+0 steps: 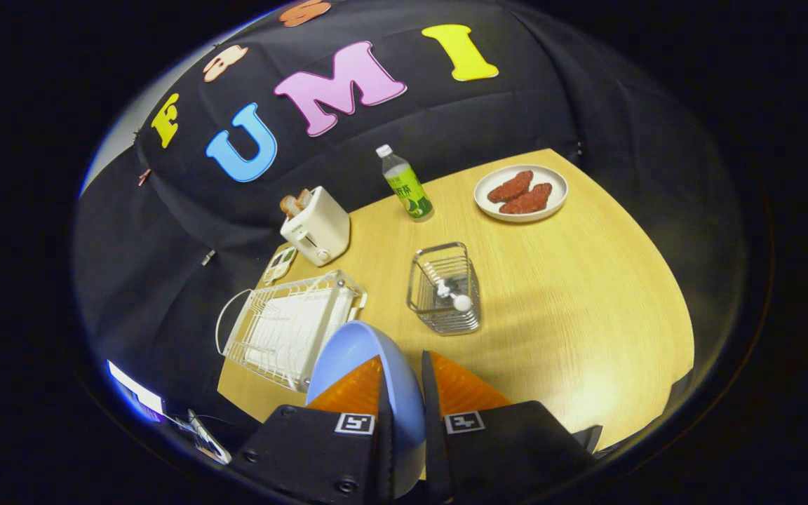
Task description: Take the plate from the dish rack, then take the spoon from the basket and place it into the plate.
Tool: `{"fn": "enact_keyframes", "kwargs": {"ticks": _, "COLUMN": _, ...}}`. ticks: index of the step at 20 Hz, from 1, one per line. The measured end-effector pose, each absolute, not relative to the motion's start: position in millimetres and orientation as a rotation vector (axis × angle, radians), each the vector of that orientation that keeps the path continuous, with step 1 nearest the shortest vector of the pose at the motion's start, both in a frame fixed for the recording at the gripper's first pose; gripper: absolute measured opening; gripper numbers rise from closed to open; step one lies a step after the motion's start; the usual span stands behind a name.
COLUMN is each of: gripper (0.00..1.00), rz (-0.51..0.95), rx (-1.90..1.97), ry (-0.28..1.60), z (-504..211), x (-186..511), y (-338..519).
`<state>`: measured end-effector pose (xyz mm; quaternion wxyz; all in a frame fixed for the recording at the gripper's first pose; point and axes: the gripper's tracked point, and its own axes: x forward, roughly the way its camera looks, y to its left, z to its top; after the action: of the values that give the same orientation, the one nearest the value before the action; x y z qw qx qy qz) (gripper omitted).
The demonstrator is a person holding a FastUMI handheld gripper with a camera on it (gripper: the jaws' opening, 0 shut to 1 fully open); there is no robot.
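A light blue plate [355,351] stands on edge between my fingers, and my gripper [404,379] is shut on it, held above the table's near side. Just beyond it to the left sits the white wire dish rack [285,326], with no dish in it. Ahead of the fingers stands a small wire basket [445,289] with a white spoon [454,297] lying inside it, bowl end toward me.
On the wooden table [586,294] farther back are a white toaster [316,224] with toast in it, a green-labelled bottle [407,184], and a white plate of reddish-brown food [522,193]. A small device [279,265] lies beside the toaster.
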<state>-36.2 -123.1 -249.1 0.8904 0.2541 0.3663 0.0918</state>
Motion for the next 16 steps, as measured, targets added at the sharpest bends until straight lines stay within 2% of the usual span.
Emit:
{"fn": "enact_keyframes", "kwargs": {"ticks": 4, "gripper": 0.22, "rz": 0.223, "rx": 0.504, "ry": 0.825, "z": -313, "x": -29, "y": -128}}
{"fn": "enact_keyframes", "kwargs": {"ticks": 9, "gripper": 0.25, "rz": 0.281, "rx": 0.49, "ry": 0.81, "z": -331, "x": -13, "y": -121}}
{"fn": "enact_keyframes", "kwargs": {"ticks": 11, "gripper": 0.38, "rz": 0.282, "rx": 0.475, "ry": 0.785, "z": -326, "x": -14, "y": -130}}
{"fn": "enact_keyframes", "kwargs": {"ticks": 13, "gripper": 0.62, "rz": 0.283, "rx": 0.424, "ry": 0.73, "z": -316, "x": -14, "y": -143}}
{"fn": "enact_keyframes", "kwargs": {"ticks": 14, "gripper": 0.78, "rz": 0.289, "rx": 0.39, "ry": 0.691, "z": -307, "x": -12, "y": -150}}
{"fn": "enact_keyframes", "kwargs": {"ticks": 16, "gripper": 0.98, "rz": 0.299, "rx": 0.297, "ry": 0.587, "z": -286, "x": -8, "y": -165}}
